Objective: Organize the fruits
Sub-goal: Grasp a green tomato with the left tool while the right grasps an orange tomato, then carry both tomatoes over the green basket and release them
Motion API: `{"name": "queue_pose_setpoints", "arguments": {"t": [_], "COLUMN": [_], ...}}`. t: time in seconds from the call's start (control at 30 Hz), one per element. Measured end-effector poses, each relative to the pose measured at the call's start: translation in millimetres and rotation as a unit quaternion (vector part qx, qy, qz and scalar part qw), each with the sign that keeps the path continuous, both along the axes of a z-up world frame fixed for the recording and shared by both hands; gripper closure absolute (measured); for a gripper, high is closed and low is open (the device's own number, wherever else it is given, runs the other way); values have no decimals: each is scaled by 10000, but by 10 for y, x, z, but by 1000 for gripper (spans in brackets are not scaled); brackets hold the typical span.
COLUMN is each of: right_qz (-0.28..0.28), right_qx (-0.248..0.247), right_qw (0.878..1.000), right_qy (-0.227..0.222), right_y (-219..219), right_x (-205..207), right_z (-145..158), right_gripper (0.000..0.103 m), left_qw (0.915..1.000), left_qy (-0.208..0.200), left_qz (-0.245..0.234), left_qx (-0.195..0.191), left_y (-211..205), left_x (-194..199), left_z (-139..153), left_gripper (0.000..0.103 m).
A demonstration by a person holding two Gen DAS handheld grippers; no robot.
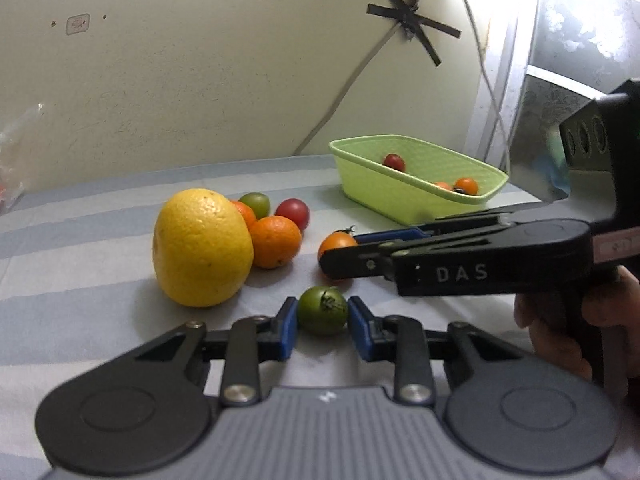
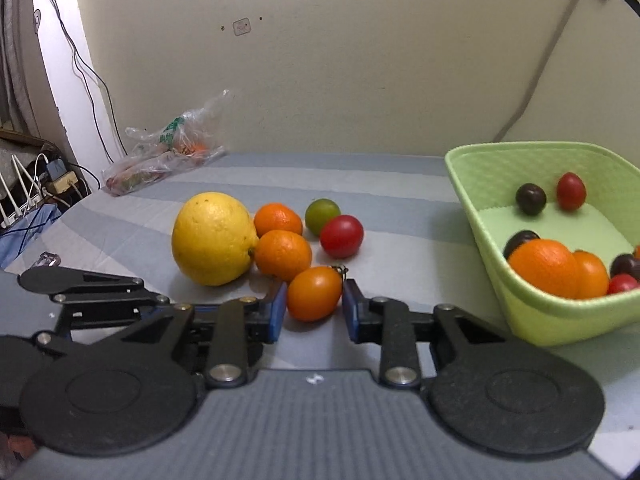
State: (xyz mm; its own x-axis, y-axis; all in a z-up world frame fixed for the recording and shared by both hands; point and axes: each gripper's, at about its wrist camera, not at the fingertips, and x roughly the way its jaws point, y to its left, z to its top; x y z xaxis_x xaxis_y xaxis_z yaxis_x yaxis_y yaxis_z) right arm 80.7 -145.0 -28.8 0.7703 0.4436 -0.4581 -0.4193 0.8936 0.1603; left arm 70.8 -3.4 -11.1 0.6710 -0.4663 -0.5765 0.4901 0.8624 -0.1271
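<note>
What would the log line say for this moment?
left gripper: shut on green tomato | right gripper: shut on orange tomato | both on cloth | basket: part filled

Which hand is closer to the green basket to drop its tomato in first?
The right one. The right gripper holds the orange tomato just beside the green basket. The left gripper, with the green tomato, sits farther back, behind the right one.
</note>
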Motion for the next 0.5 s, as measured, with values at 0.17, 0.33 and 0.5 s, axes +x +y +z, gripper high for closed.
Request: {"name": "queue_pose_setpoints", "arguments": {"t": [0.17, 0.33, 0.5], "right_qz": [-73, -202, -465], "right_qx": [89, 87, 176], "right_qw": [9999, 9998, 9988], "right_qy": [54, -3, -6], "right_y": [-196, -428, -648], "right_x": [-200, -552, -787], "right_z": [-30, -62, -122], "right_gripper": [70, 72, 73], "left_qw": [9992, 9948, 9932], "left_qy": [88, 323, 302], "left_qz": [-378, -883, -1113], "left_qx": [-100, -382, -166], "left_y": [-61, -219, -450], "left_x": [-187, -288, -268], "left_z": [-8, 2, 10], "left_gripper": [76, 76, 76]}}
